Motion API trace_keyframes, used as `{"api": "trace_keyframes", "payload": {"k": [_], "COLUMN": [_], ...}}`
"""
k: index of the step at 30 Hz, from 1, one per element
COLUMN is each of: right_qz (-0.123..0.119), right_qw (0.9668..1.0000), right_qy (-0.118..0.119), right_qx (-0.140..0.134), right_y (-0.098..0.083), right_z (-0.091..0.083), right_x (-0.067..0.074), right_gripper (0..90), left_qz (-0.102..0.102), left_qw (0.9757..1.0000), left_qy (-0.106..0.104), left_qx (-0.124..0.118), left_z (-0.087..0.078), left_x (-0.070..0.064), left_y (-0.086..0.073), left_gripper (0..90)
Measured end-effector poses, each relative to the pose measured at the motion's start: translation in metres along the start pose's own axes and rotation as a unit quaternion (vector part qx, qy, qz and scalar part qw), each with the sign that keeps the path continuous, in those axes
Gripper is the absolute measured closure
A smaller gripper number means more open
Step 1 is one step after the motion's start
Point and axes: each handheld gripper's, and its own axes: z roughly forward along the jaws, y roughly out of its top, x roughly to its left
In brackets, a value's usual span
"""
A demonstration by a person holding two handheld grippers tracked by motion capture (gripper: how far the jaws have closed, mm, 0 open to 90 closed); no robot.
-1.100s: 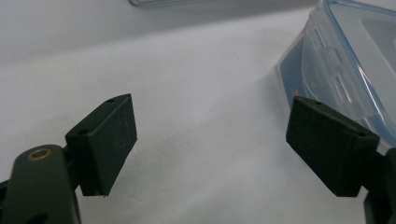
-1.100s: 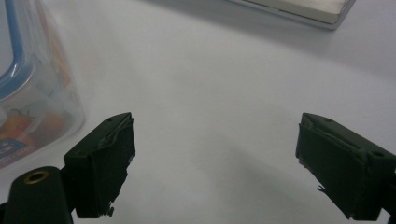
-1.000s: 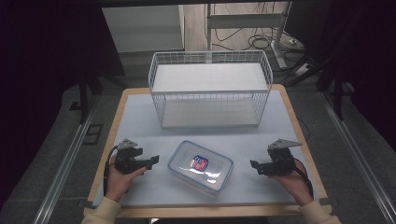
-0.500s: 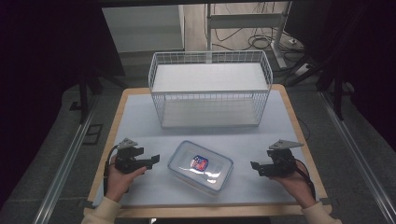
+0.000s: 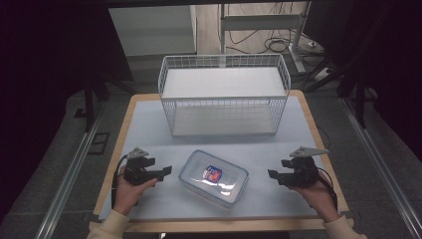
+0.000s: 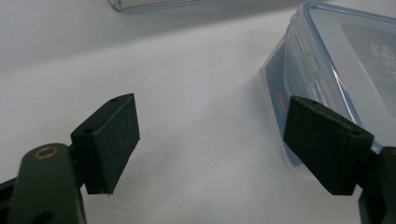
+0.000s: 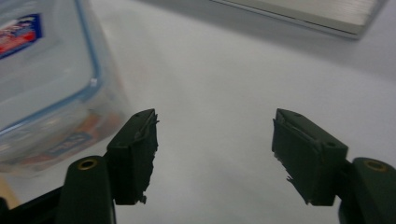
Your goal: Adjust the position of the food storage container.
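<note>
1. Left gripper [image 5: 164, 172] and right gripper [image 5: 275, 174]: fingers wide, empty.
2. Lidded container [image 5: 214, 177] sits on the worktop [image 5: 149, 129] between them, just off the left fingers.
3. Looks pre-grasp; next likely closing in on the container, wire basket [image 5: 224, 94] beyond.

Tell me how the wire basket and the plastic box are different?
The wire basket is open-topped white mesh; the plastic box is clear, with a blue-rimmed lid on. The basket stands tall at the table's far side; the box lies low and near, between both grippers. The basket sits square; the box is turned askew. Both are rectangular.
</note>
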Motion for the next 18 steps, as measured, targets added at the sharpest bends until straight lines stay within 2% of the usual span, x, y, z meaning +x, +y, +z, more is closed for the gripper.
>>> {"api": "trace_keyframes", "payload": {"k": [4, 7, 12, 13, 14, 15, 18], "right_qz": [-0.014, -0.024, -0.043, -0.049, -0.049, -0.059, -0.077], "right_qw": [0.9997, 0.9986, 0.9967, 0.9959, 0.9959, 0.9948, 0.9909], "right_qy": [0.019, 0.046, 0.069, 0.076, 0.076, 0.083, 0.111], "right_qx": [0.005, 0.006, 0.003, 0.004, 0.004, 0.005, 0.008], "right_y": [0.004, 0.008, 0.018, 0.019, 0.019, 0.021, 0.023], "right_z": [-0.001, -0.002, -0.006, -0.006, -0.006, -0.006, -0.005], "right_x": [0.011, 0.020, 0.032, 0.037, 0.037, 0.043, 0.059], "right_gripper": [40.7, 56.1, 76.4, 80.1, 80.1, 86.1, 89.8], "left_qz": [-0.001, 0.000, 0.002, 0.003, 0.003, 0.000, -0.001], "left_qw": [1.0000, 1.0000, 1.0000, 1.0000, 1.0000, 1.0000, 1.0000], "left_qy": [-0.001, -0.003, -0.005, -0.005, -0.005, -0.006, -0.005], "left_qx": [-0.001, 0.001, 0.004, 0.004, 0.004, 0.003, 0.004], "left_z": [0.001, 0.004, 0.004, 0.004, 0.004, 0.003, 0.004], "left_x": [-0.001, -0.001, -0.002, -0.002, -0.002, -0.001, -0.001], "left_y": [0.002, 0.002, 0.002, 0.003, 0.003, 0.003, 0.003], "left_gripper": [18.4, 18.3, 18.4, 18.4, 18.4, 18.4, 18.5]}}
